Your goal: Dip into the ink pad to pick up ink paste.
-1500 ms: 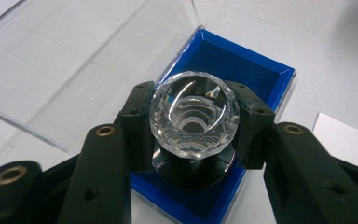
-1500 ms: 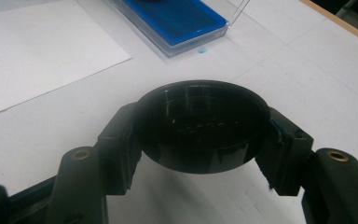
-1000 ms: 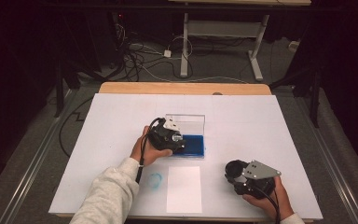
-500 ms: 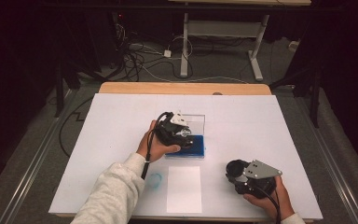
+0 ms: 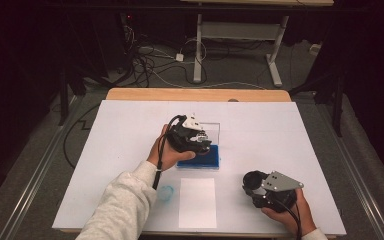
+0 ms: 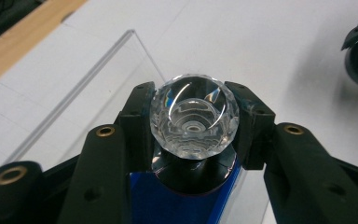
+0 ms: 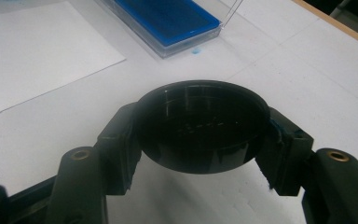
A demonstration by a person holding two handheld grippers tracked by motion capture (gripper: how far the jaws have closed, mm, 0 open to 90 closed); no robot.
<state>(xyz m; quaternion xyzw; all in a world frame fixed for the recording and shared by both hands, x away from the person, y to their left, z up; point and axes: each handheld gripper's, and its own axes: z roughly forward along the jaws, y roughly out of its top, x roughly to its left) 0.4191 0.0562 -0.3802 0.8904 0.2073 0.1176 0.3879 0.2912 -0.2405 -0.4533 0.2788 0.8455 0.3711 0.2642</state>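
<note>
**Stamp sits over the ink pad**

Your left gripper (image 6: pixel 193 135) has its fingers (image 6: pixel 133 123) clamped on the clear faceted crystal knob (image 6: pixel 194 115) of a stamp, held upright directly above the blue ink pad in its clear open case (image 5: pixel 200 159). Your right gripper (image 7: pixel 200 140) grips a round black cap (image 7: pixel 200 133), parked at 4 o'clock from the pad. The white paper sheet (image 5: pixel 197 202) lies at 6 o'clock, nearer your left hand (image 5: pixel 166 152).
</note>
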